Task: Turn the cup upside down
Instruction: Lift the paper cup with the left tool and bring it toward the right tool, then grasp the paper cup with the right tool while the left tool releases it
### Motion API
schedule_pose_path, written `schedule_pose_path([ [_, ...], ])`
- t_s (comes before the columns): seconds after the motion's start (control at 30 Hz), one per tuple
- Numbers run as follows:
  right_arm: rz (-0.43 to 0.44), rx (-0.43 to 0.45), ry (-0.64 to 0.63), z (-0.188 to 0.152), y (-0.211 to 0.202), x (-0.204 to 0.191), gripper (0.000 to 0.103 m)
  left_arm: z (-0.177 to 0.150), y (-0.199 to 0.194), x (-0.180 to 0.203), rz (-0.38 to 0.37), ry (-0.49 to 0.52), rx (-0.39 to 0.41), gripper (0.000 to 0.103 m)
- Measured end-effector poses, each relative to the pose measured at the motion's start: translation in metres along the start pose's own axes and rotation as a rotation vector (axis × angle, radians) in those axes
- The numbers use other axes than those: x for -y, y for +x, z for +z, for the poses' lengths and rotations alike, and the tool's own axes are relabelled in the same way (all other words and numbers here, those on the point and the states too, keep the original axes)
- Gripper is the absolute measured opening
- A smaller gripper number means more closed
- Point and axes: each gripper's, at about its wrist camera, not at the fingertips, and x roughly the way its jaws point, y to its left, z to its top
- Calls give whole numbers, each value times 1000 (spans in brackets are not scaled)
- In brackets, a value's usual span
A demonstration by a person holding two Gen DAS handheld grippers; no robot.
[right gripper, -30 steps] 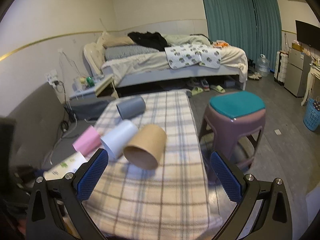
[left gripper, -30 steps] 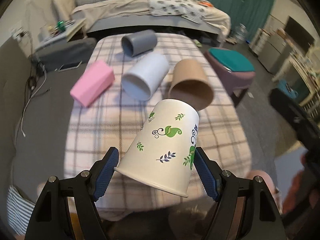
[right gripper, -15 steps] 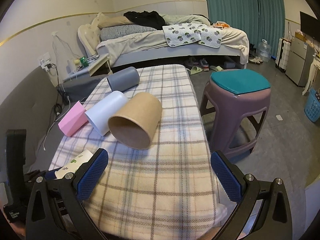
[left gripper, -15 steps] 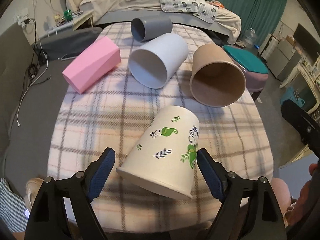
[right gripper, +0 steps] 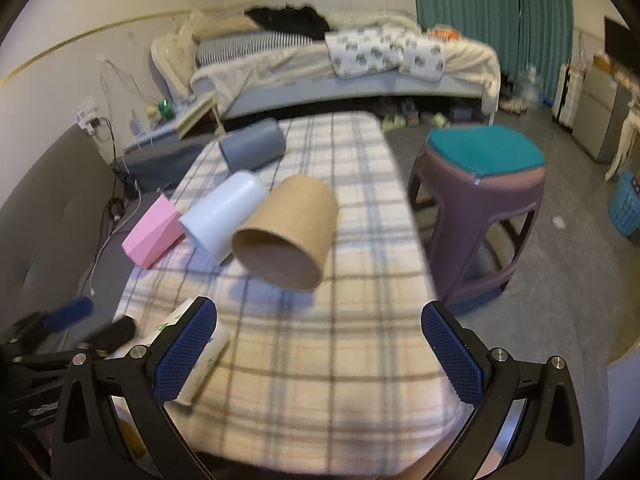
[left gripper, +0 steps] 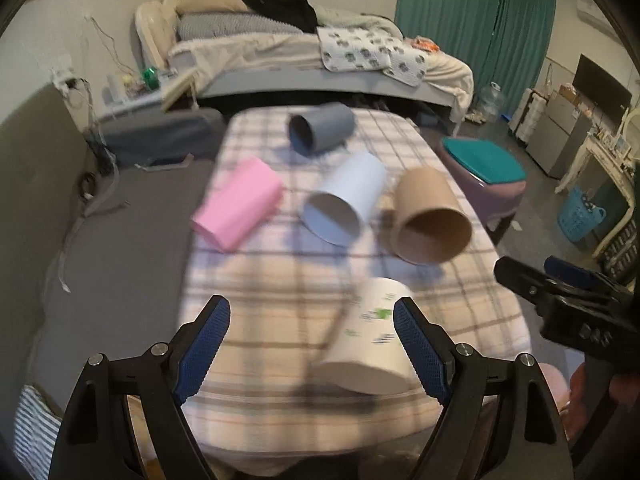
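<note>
A white paper cup with green leaf print point(left gripper: 370, 336) stands upside down, rim down, near the front edge of the plaid-covered table point(left gripper: 280, 280). My left gripper point(left gripper: 310, 344) is open and empty, its right finger point(left gripper: 416, 354) beside the cup. The cup also shows in the right wrist view point(right gripper: 200, 356), partly hidden behind my right gripper's left finger point(right gripper: 186, 350). My right gripper point(right gripper: 320, 354) is open and empty over the table's front. The view is blurred by motion.
On the table lie a brown cup point(left gripper: 430, 218), a pale blue cup point(left gripper: 346, 200), a grey cup point(left gripper: 320, 128) and a pink cup point(left gripper: 238, 204), all on their sides. A purple stool with a teal seat point(right gripper: 480, 204) stands right of the table. A bed stands behind.
My left gripper has let go of the printed cup, opened wider and pulled back and left. The cup now stands rim down on the table. The right gripper moved closer.
</note>
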Motion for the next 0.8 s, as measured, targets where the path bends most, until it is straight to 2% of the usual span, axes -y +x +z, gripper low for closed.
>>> schedule_pose_path([
  [0.17, 22, -188, 10, 15, 32, -37, 103, 7, -4, -44, 20, -99, 12, 87],
  [0.27, 31, -309, 24, 20, 62, -60, 103, 5, 1, -62, 70, -125, -8, 87],
  [0.43, 30, -454, 44, 12, 99, -82, 102, 2, 10, -80, 53, -172, -43, 87],
  [0.53, 11, -526, 73, 5, 117, -88, 95, 3, 11, -82, 34, -180, -50, 87],
  [0.67, 46, -609, 171, 0, 138, -84, 80, 3, 8, -83, -1, -180, -49, 87],
  [0.73, 54, -621, 195, -2, 142, -84, 75, 4, 6, -84, -3, -183, -43, 87],
  [0.77, 50, -615, 192, -2, 142, -85, 66, 3, 5, -85, -4, -189, -42, 87],
  [0.8, 56, -608, 193, -1, 140, -86, 63, 3, 5, -86, -2, -193, -42, 87],
])
